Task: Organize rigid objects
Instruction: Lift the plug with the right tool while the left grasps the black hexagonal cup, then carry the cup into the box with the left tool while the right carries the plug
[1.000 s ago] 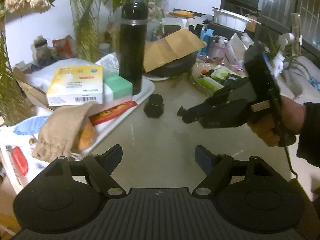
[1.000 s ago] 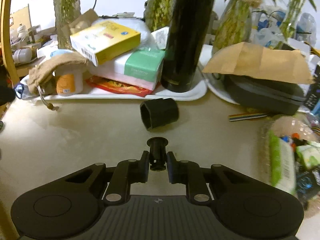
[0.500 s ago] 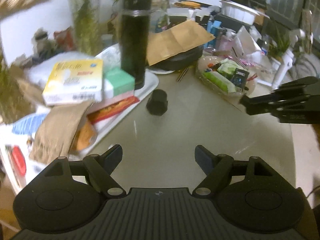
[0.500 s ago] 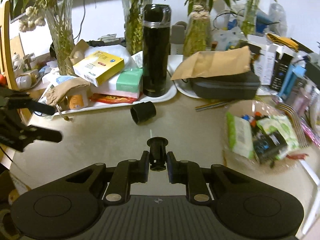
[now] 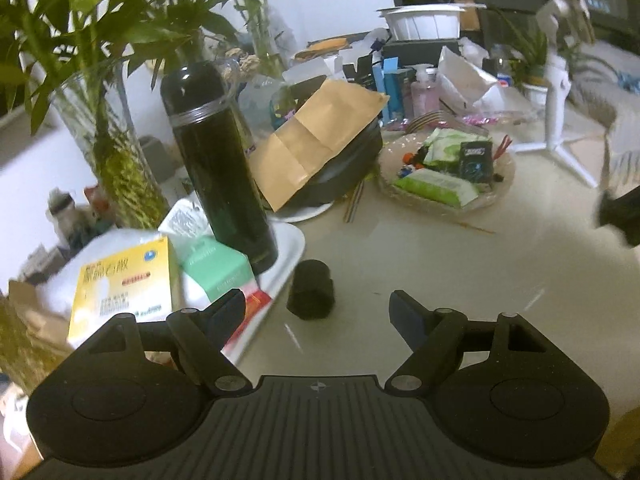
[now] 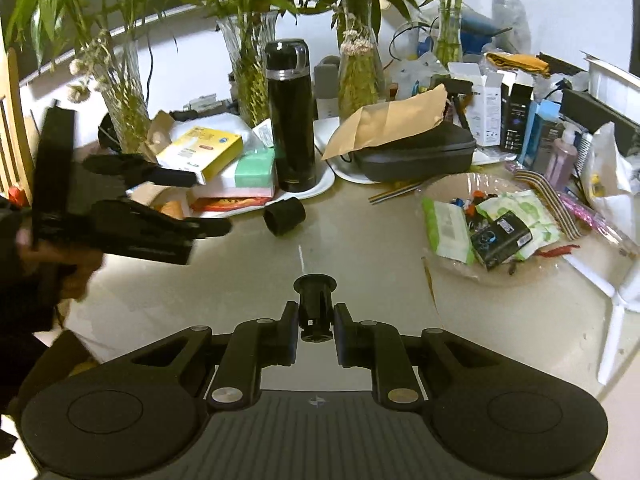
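Observation:
A black cup-shaped cap (image 5: 311, 295) (image 6: 284, 216) lies on its side on the beige table, just off the white tray's (image 5: 294, 246) corner. My left gripper (image 5: 318, 312) (image 6: 200, 204) is open, and the cap sits slightly beyond its fingertips without touching them. A tall black flask (image 5: 220, 160) (image 6: 291, 120) stands upright on the tray behind the cap. My right gripper (image 6: 316, 316) is shut on a small black stopper (image 6: 315, 298), held above the table well back from the cap. In the left wrist view only its tip (image 5: 620, 216) shows, at the right edge.
The tray also holds a yellow box (image 5: 124, 280) and a green tissue pack (image 5: 218, 268). A brown envelope (image 6: 392, 120) lies on a black case (image 6: 416, 156). A clear bowl of packets (image 6: 492, 224) is on the right, glass vases with bamboo (image 6: 248, 72) stand behind, and a white stand (image 5: 556, 92) is at the far right.
My right gripper drew back and rose away from the cap, keeping the stopper. My left gripper rolled and moved in toward the cap. The cap itself stayed put.

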A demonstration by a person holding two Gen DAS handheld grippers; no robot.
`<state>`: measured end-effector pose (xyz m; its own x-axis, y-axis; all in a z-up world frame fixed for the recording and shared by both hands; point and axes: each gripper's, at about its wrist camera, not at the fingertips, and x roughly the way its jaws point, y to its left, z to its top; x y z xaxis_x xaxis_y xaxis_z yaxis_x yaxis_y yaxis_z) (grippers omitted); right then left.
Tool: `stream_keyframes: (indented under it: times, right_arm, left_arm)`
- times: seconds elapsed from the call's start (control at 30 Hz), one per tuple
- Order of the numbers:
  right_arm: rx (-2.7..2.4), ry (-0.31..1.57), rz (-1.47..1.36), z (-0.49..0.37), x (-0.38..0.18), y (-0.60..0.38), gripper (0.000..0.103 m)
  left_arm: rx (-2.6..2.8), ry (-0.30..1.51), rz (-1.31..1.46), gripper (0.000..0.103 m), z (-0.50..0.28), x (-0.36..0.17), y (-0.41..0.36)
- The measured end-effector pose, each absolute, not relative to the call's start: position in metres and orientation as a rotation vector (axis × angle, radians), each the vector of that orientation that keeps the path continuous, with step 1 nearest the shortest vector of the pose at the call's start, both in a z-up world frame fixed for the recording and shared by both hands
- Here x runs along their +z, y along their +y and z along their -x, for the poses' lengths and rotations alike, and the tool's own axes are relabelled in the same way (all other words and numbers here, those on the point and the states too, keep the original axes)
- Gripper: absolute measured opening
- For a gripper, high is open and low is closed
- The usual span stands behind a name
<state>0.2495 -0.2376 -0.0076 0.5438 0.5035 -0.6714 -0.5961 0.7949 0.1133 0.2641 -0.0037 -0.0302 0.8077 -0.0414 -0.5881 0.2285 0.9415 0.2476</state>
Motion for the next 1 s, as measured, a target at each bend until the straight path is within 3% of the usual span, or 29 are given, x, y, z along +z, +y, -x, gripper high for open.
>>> stream_keyframes:
  times: [0.17, 0.27, 0.53, 0.73, 1.0]
  right_arm:
    - [0.653, 0.74, 0.113, -0.239, -0.006, -0.247, 0.021]
    - [0.637, 0.753, 0.115, -0.24, -0.014, -0.253, 0.021]
    - [0.627, 0.785, 0.083, -0.243, -0.029, -0.265, 0.021]
    - [0.618, 0.797, 0.069, -0.244, -0.035, -0.269, 0.021]
    - [0.598, 0.806, 0.073, -0.243, -0.037, -0.27, 0.021]
  left_arm:
    - [-0.12, 0.606, -0.405, 0.077, -0.283, -0.052, -0.009]
    - [-0.114, 0.617, -0.449, 0.067, -0.295, -0.066, -0.012]
    - [-0.108, 0.627, -0.551, 0.06, -0.322, -0.093, -0.019]
    - [-0.103, 0.666, -0.59, 0.041, -0.339, -0.111, -0.027]
    - [-0.097, 0.66, -0.607, 0.04, -0.337, -0.108, -0.03]
